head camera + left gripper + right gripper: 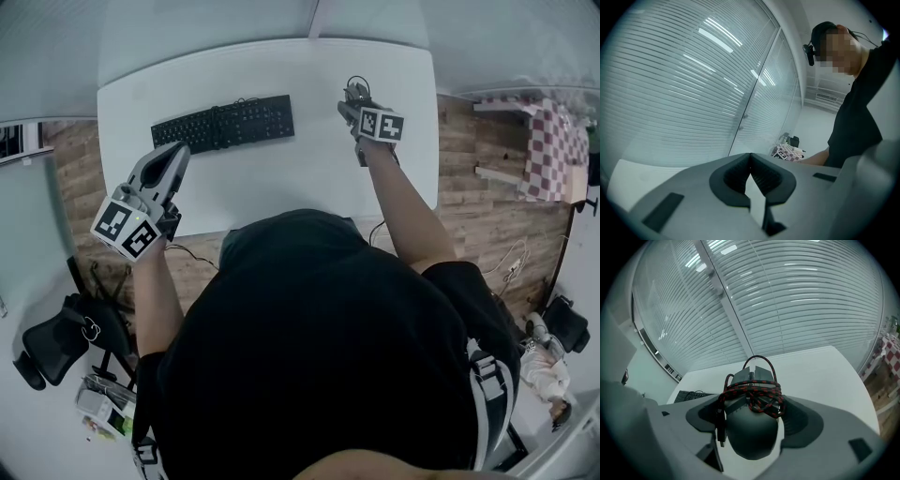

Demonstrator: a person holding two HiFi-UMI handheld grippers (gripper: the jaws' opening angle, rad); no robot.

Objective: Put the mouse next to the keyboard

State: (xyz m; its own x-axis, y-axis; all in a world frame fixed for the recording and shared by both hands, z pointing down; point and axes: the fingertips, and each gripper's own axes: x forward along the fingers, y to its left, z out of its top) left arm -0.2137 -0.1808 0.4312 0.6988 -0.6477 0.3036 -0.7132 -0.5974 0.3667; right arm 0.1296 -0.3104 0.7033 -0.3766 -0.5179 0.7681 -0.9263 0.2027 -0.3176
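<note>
The right gripper (357,101) grips a black mouse (752,434), its red-and-black cable (754,393) wound around it, above the right side of the white table (281,183), well apart from the keyboard (223,122). The left gripper (750,160) hangs clenched and empty.

Black short-sleeved shirt (319,347); grey left gripper (176,155), right gripper (354,98), black-white marker cubes (127,228).
</note>
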